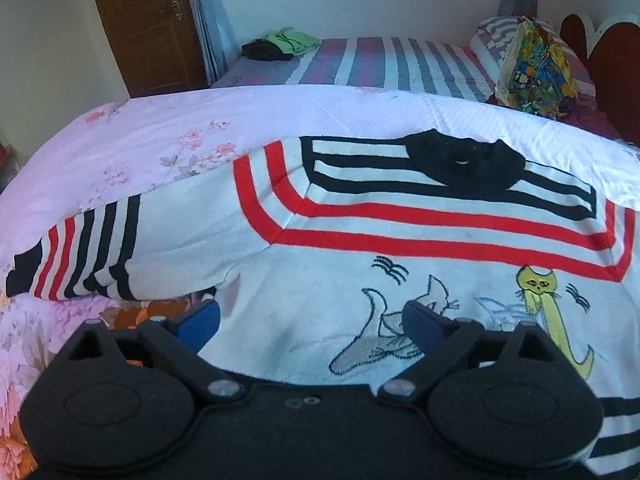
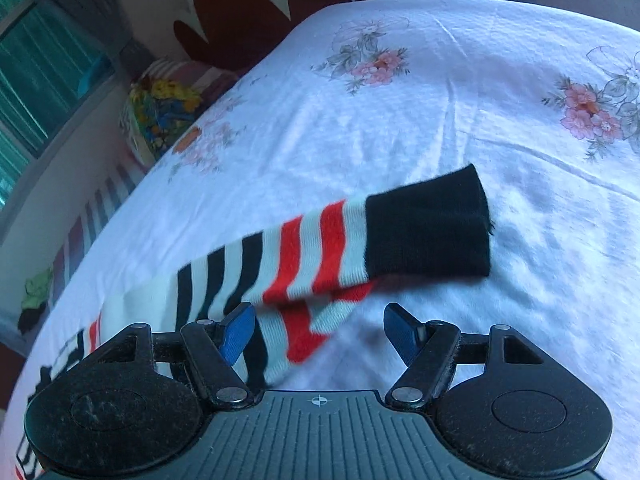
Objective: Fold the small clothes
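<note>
A small white sweater (image 1: pixel 320 280) with red and black stripes, a black collar (image 1: pixel 464 160) and embroidered cats lies flat on the bed. Its left sleeve (image 1: pixel 100 260) stretches out to the left. My left gripper (image 1: pixel 312 320) is open just above the sweater's lower body, empty. In the right wrist view the other sleeve (image 2: pixel 320 248), with a black cuff (image 2: pixel 428 228), lies across the sheet. My right gripper (image 2: pixel 320 332) is open with the sleeve between and just beyond its blue fingers (image 2: pixel 238 332), not clamped.
The bed is covered by a white floral sheet (image 2: pixel 440 100). Behind it is a second, striped bed (image 1: pixel 380 64) with folded green and black clothes (image 1: pixel 280 44) and a colourful bag (image 1: pixel 536 68). A brown door (image 1: pixel 140 20) stands at the back left.
</note>
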